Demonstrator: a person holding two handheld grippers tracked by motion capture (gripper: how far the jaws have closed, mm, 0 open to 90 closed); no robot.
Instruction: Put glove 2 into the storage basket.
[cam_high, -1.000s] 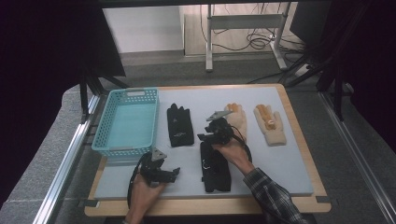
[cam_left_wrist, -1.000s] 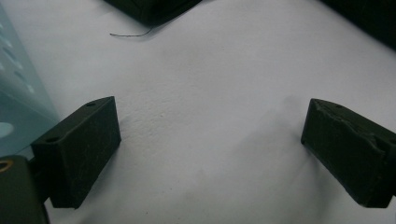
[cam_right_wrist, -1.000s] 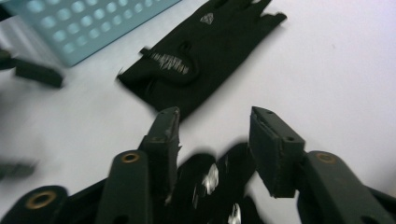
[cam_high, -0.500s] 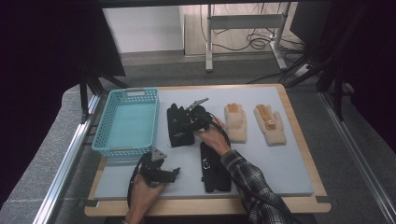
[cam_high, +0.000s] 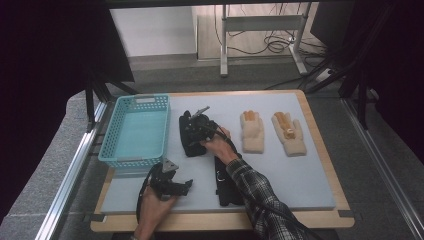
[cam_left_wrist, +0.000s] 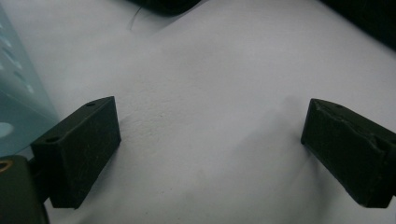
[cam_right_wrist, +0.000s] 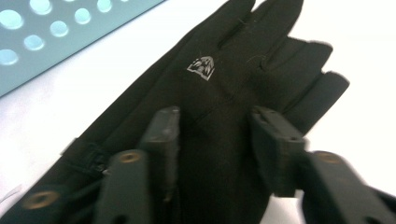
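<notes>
Grey mat (cam_high: 300, 170); right claw (cam_right_wrist: 217, 135) half-open astride black glove (cam_right_wrist: 219, 93), white emblem unreadable.

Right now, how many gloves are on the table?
4. One black glove lies beside the basket, under the right tool; a second black glove lies nearer the front edge, partly hidden by the sleeve; two cream gloves lie side by side to the right.

Black glove (cam_right_wrist: 219, 121) with a small white emblem, turquoise perforated basket (cam_high: 135, 131), two cream gloves (cam_high: 252, 131) marked orange, pale blue mat (cam_high: 300, 175), plaid sleeve (cam_high: 260, 197).
</notes>
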